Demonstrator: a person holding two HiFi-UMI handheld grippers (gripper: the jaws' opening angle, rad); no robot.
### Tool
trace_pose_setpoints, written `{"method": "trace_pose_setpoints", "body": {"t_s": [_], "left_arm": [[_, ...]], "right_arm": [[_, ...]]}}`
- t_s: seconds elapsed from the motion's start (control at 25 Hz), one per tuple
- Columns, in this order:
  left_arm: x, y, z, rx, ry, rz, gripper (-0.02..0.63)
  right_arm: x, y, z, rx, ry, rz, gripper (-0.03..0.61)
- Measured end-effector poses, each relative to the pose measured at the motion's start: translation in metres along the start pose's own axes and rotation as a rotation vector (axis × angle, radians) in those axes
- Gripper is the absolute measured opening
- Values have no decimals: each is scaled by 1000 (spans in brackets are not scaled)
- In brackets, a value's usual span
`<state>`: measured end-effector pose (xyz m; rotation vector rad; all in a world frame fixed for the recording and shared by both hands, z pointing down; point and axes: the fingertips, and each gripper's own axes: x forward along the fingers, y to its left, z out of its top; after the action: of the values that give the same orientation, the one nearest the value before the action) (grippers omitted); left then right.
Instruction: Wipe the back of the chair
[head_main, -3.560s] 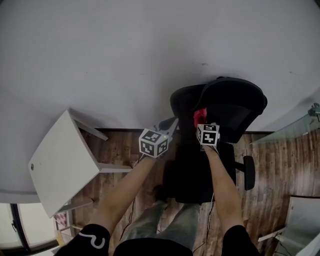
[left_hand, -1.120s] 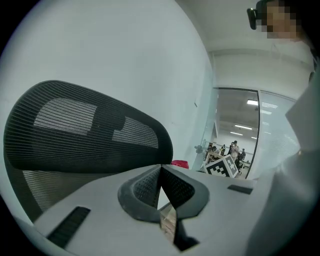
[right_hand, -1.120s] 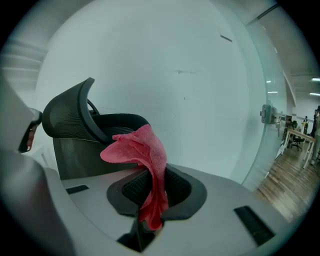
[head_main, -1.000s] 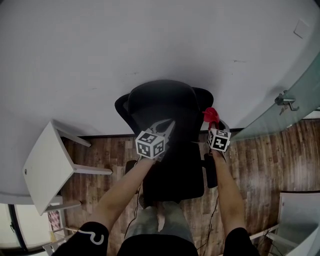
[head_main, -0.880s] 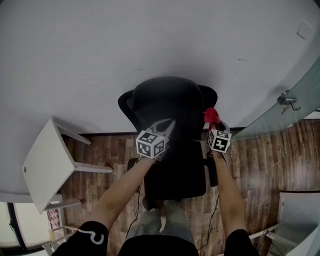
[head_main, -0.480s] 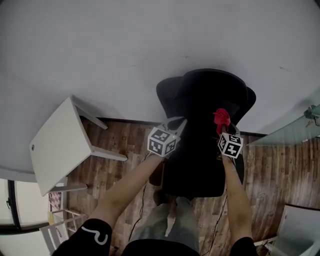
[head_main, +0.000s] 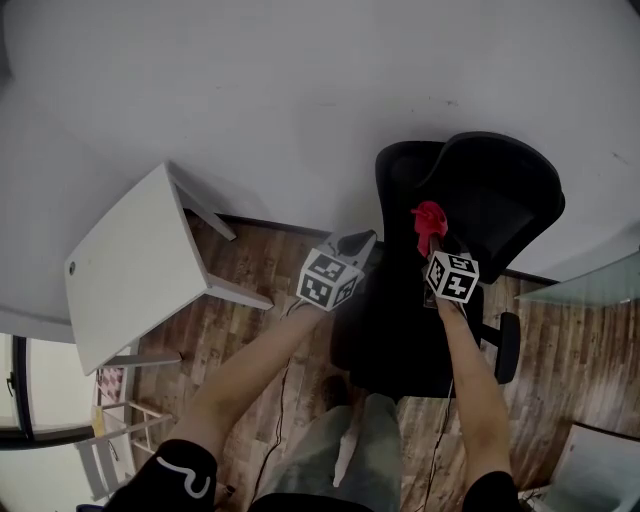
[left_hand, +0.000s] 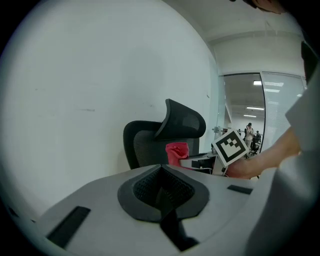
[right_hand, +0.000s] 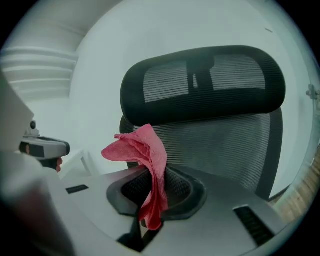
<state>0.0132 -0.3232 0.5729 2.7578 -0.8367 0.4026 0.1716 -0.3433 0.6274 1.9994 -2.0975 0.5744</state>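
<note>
Right tool (head_main: 432, 250): clenched on a red cloth (right_hand: 146, 159), pinched low in the fold so the loose top flops forward as a wiping pad.
Cloth: bunched above the tips, close in front of the mesh; touching or not, hard to tell.
Chair (head_main: 470, 205): straight ahead of the right tool, with the backrest (right_hand: 225, 145) filling that tool's view and the headrest (right_hand: 200, 80) above the tips.
Left tool (left_hand: 161, 192): closed on nothing, held off to the chair's left, with the right tool and cloth off to its right; probably kept free to steady or turn the chair.
Stage, as a guess: cloth lined up on the backrest, stroke about to start or barely started.
Around: small white table (head_main: 135, 265) well left of the left tool; wall (head_main: 300, 90) beyond the chair; wooden floor (head_main: 260, 270) beneath; glass partition (head_main: 585, 290) far right of the right tool.
In the way: armrest (head_main: 500, 345) below and right of the right tool; headrest overhang above the cloth; wall close behind, likely leaving little room past the chair.
</note>
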Motion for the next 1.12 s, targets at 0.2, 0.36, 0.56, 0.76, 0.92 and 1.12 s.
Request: {"method": "trace_pose_setpoints", "body": {"t_s": [0.2, 0.36, 0.56, 0.76, 0.92, 1.12], "left_arm": [[-13, 26, -22, -56, -14, 23, 25], [-17, 44, -34, -130, -33, 44, 25], [-23, 48, -48, -67, -21, 29, 25], [-21, 48, -48, -37, -39, 21, 25], [-26, 45, -51, -19, -34, 9, 25], [-27, 50, -51, -34, -34, 29, 25]], "right_arm": [[23, 28, -13, -17, 15, 28, 69], [44, 44, -15, -44, 14, 47, 69], [60, 68, -27, -41, 16, 79, 69], [78, 78, -38, -65, 20, 104, 69], [87, 76, -49, -63, 31, 85, 69], [92, 61, -53, -54, 39, 44, 69]]}}
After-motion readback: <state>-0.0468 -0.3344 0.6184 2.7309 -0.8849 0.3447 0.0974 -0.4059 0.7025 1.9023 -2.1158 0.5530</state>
